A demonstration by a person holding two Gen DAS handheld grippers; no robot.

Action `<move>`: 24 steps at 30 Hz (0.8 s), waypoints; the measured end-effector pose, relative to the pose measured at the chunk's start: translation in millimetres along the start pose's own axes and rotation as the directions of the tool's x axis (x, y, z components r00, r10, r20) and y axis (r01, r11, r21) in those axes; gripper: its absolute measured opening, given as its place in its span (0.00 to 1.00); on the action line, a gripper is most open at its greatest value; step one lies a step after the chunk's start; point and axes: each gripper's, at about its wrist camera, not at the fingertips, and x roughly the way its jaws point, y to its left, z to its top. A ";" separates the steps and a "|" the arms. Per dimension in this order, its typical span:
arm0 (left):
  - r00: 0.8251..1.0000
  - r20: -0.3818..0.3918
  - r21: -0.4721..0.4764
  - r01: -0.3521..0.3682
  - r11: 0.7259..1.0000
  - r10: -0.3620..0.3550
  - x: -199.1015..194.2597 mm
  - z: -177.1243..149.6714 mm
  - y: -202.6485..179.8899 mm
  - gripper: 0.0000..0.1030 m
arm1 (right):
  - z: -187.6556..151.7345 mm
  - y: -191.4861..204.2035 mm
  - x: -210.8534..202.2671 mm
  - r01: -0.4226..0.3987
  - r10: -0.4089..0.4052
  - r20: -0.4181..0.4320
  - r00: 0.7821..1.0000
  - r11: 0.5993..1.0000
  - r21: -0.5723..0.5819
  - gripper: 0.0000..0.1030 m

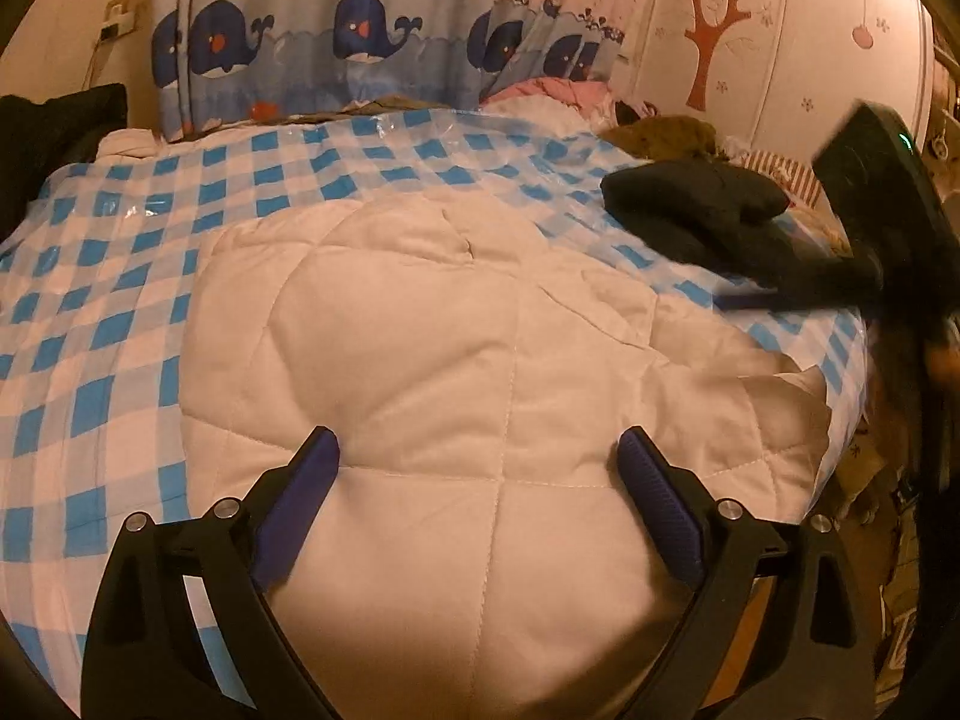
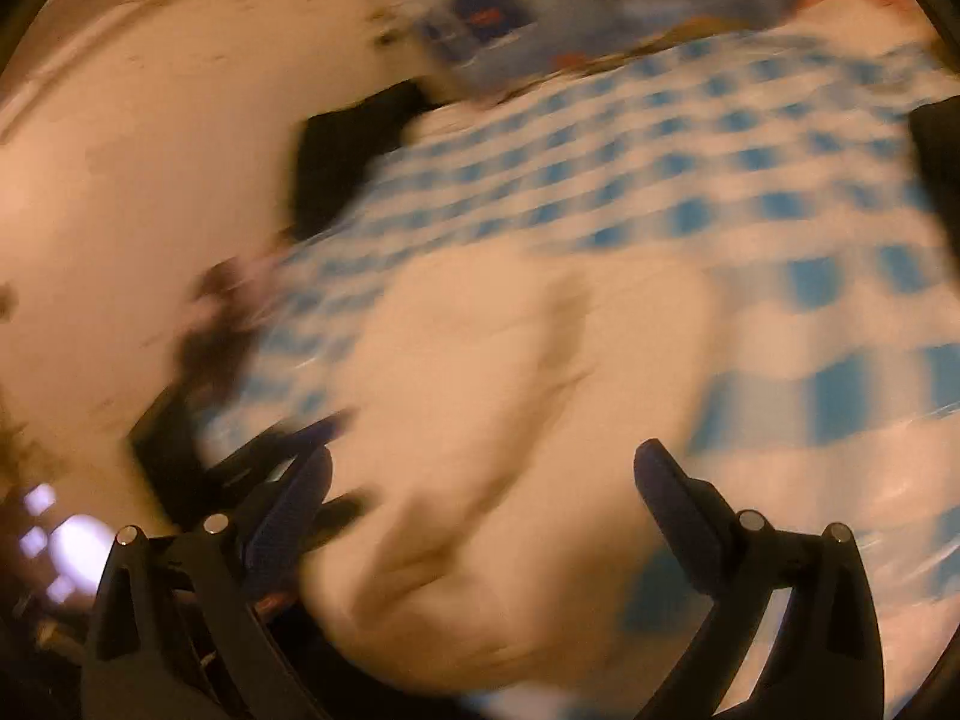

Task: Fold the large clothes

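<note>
A large cream quilted garment (image 1: 480, 372) lies folded on a blue-and-white checked bed cover (image 1: 120, 300). My left gripper (image 1: 479, 450) is open and empty, its blue-padded fingers spread just above the garment's near part. In the right wrist view, which is blurred by motion, the cream garment (image 2: 492, 396) lies on the checked cover (image 2: 810, 240), and my right gripper (image 2: 483, 474) is open and empty above the garment's near edge. The right gripper also shows as a dark blurred shape (image 1: 870, 210) at the right of the left wrist view.
A folded dark garment (image 1: 696, 192) lies on the bed's far right. A whale-print curtain (image 1: 372, 42) hangs behind the bed. Pink and olive clothes (image 1: 654, 132) are piled at the back right. A black item (image 1: 54, 132) sits at the far left. The bed's right edge drops to a cluttered floor.
</note>
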 end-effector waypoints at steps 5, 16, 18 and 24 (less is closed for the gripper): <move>0.998 -0.045 0.122 -0.040 0.992 0.046 18.0 -9.5 -25.0 0.91 | -49.6 -49.6 52.8 0.007 -0.002 -0.046 0.999 0.994 0.112 0.95; 0.998 -0.036 0.110 -0.040 0.993 0.044 19.0 -11.6 -27.4 0.92 | 87.0 26.0 41.1 0.186 -0.179 0.098 0.979 0.981 -0.062 0.94; 0.999 -0.043 0.108 -0.027 0.994 0.032 16.4 -10.2 -24.5 0.92 | 105.0 26.7 90.8 0.343 -0.342 0.026 0.939 0.934 -0.102 0.94; 0.992 0.083 -0.047 0.095 0.994 -0.090 -44.1 22.0 27.3 0.92 | 71.7 -58.4 129.8 0.206 -0.206 -0.010 0.978 0.975 0.086 0.94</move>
